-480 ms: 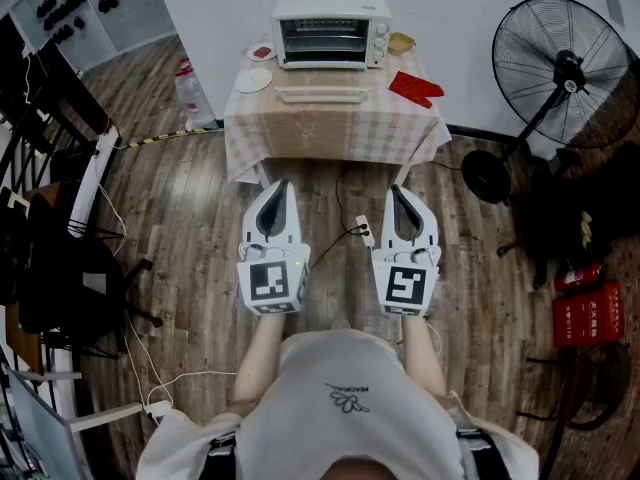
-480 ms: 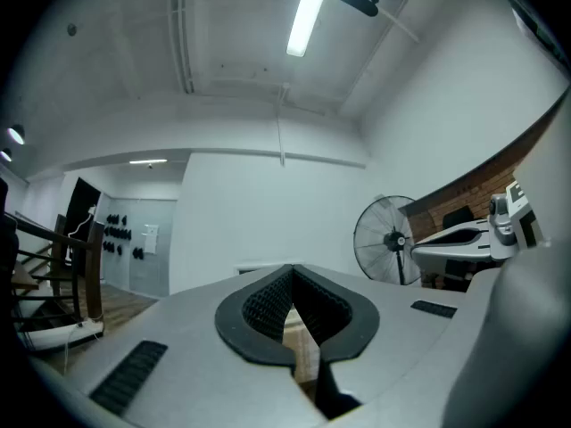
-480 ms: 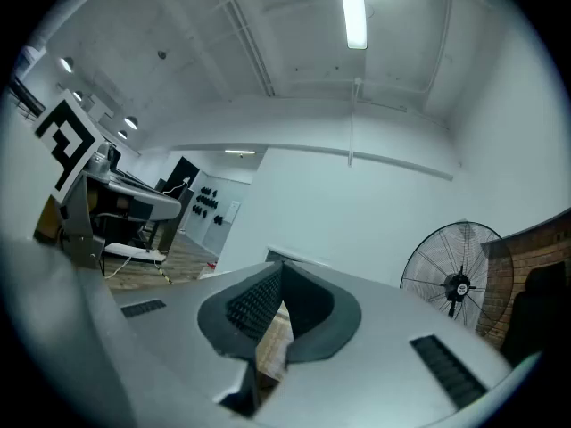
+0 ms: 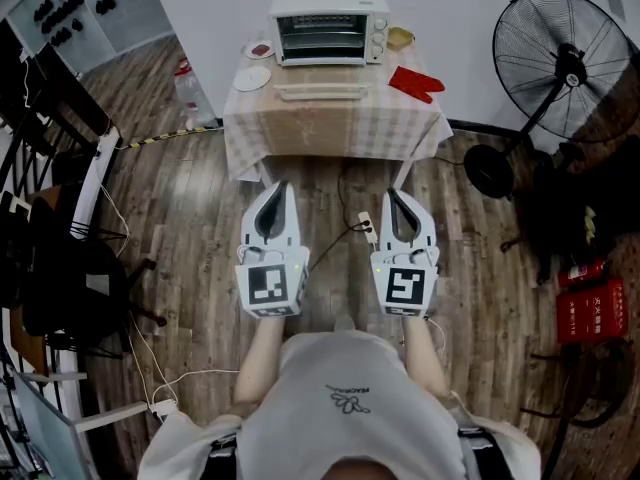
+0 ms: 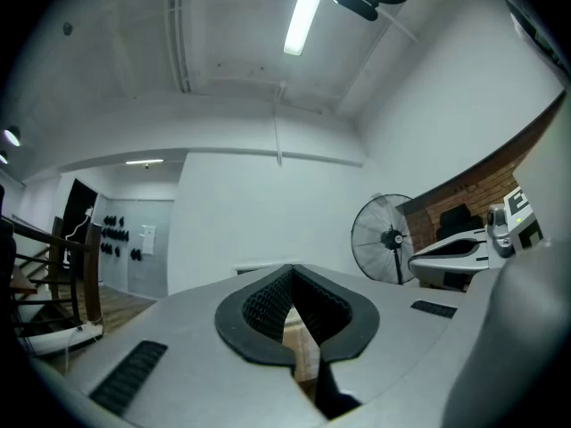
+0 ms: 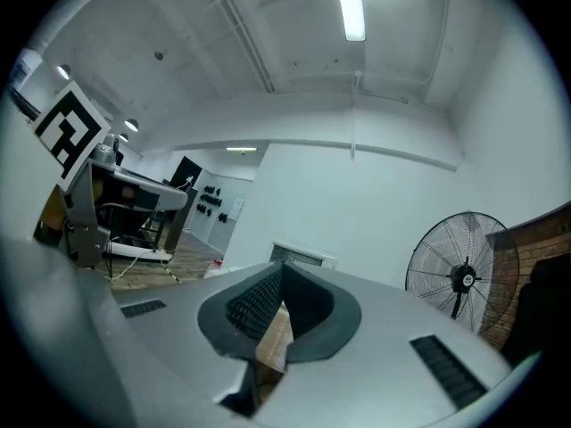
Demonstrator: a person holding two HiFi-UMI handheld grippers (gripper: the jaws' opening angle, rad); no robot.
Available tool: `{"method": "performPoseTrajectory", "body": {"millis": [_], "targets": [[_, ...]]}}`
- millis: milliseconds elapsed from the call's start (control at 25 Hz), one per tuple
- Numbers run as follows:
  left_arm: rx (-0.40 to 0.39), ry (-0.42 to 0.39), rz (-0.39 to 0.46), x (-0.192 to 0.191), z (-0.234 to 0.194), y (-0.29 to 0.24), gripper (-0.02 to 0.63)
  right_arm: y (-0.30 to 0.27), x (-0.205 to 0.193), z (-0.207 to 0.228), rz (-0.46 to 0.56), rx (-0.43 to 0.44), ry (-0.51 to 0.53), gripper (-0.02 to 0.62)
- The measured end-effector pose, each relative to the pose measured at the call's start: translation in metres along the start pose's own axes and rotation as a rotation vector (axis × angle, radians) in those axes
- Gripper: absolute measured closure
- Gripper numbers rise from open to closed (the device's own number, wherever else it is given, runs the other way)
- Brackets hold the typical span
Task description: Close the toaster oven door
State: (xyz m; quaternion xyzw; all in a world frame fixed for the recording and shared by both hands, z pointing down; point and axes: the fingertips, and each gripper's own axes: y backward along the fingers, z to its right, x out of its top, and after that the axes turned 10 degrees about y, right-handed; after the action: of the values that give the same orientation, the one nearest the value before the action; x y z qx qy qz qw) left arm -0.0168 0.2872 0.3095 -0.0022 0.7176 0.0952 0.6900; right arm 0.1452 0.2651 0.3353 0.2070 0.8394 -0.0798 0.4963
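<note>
The white toaster oven [image 4: 330, 26] stands at the back of a checked-cloth table [image 4: 335, 133]. Its door [image 4: 322, 93] hangs open, lying flat in front of the oven. Both grippers are held level over the wooden floor, well short of the table and close to the person's body. The left gripper [image 4: 279, 186] is shut with nothing between its jaws, and so is the right gripper [image 4: 392, 194]. In the left gripper view the gripper [image 5: 292, 275] has its pads together. The right gripper [image 6: 281, 270] in its own view points toward the distant oven [image 6: 301, 259].
A red oven mitt [image 4: 416, 85], a small bowl [image 4: 401, 39] and two plates [image 4: 252, 79] share the table. A standing fan [image 4: 565, 68] is at the right, with red boxes [image 4: 590, 308] below it. A power strip [image 4: 366, 230] and cables lie on the floor. Dark furniture [image 4: 60, 278] stands at the left.
</note>
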Motion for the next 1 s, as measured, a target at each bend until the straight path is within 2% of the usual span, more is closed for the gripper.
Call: {"method": "performPoseTrajectory", "body": {"millis": [120, 280, 480, 840, 1000], "targets": [[0.002, -0.004, 0.005, 0.002, 0.0, -0.001, 0.591, -0.001, -0.001, -0.004, 0.002, 0.007, -0.018, 0.586], [0.011, 0.069, -0.017, -0.01, 0.001, -0.015, 0.591, -0.005, 0.0, -0.004, 0.027, -0.008, -0.011, 0.586], [0.011, 0.022, -0.04, -0.019, 0.005, -0.004, 0.591, -0.002, -0.002, -0.013, 0.026, 0.047, 0.014, 0.586], [0.037, 0.014, -0.073, -0.036, -0.003, 0.013, 0.591, 0.006, -0.025, -0.018, -0.026, 0.07, -0.07, 0.586], [0.039, 0.024, -0.063, -0.038, -0.006, 0.002, 0.591, 0.0, -0.033, -0.018, -0.032, 0.08, -0.073, 0.586]]}}
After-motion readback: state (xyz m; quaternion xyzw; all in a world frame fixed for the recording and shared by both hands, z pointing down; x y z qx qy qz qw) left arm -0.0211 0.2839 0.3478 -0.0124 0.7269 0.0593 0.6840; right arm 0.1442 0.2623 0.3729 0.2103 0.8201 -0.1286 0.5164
